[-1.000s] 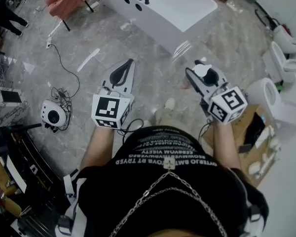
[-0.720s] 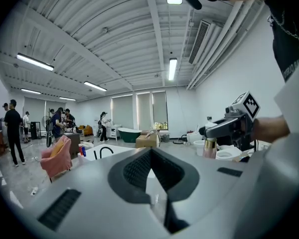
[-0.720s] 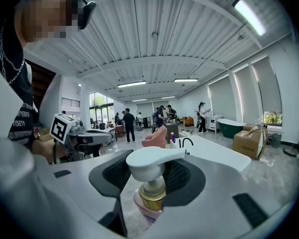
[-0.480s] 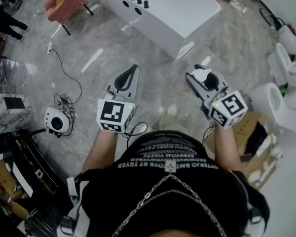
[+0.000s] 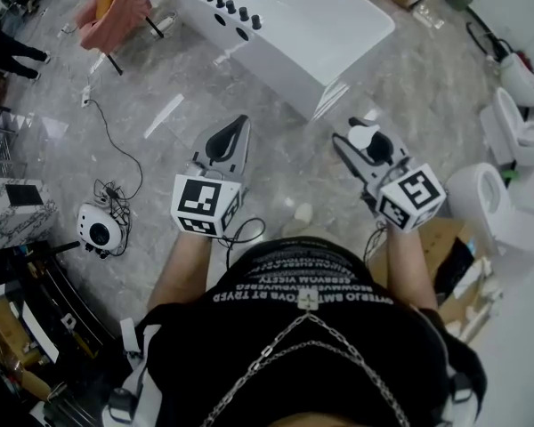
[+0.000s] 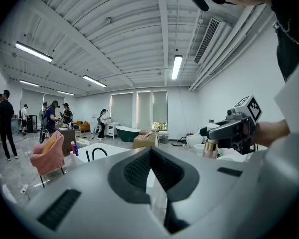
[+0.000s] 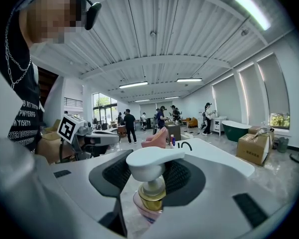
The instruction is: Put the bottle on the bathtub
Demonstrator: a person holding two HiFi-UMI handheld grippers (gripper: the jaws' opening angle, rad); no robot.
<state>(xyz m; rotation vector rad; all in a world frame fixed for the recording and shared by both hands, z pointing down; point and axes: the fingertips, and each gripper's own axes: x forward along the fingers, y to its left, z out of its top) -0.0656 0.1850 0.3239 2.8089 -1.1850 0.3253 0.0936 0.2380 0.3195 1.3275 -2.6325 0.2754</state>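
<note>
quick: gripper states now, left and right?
Left gripper: shut, nothing between the jaws.
Right gripper: shut on the pump bottle.

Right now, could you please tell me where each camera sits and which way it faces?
Head view: on the person's head, looking steeply down; shows chest, both forearms, left gripper, right gripper, with the bathtub ahead.
Left gripper view: on the left gripper, looking along its shut jaws across the hall; the person's right forearm shows at right.
Right gripper view: on the right gripper, looking along jaws closed on the bottle; the person's torso shows at left.
Shared: all see the bathtub; each gripper view sees the other gripper.
</note>
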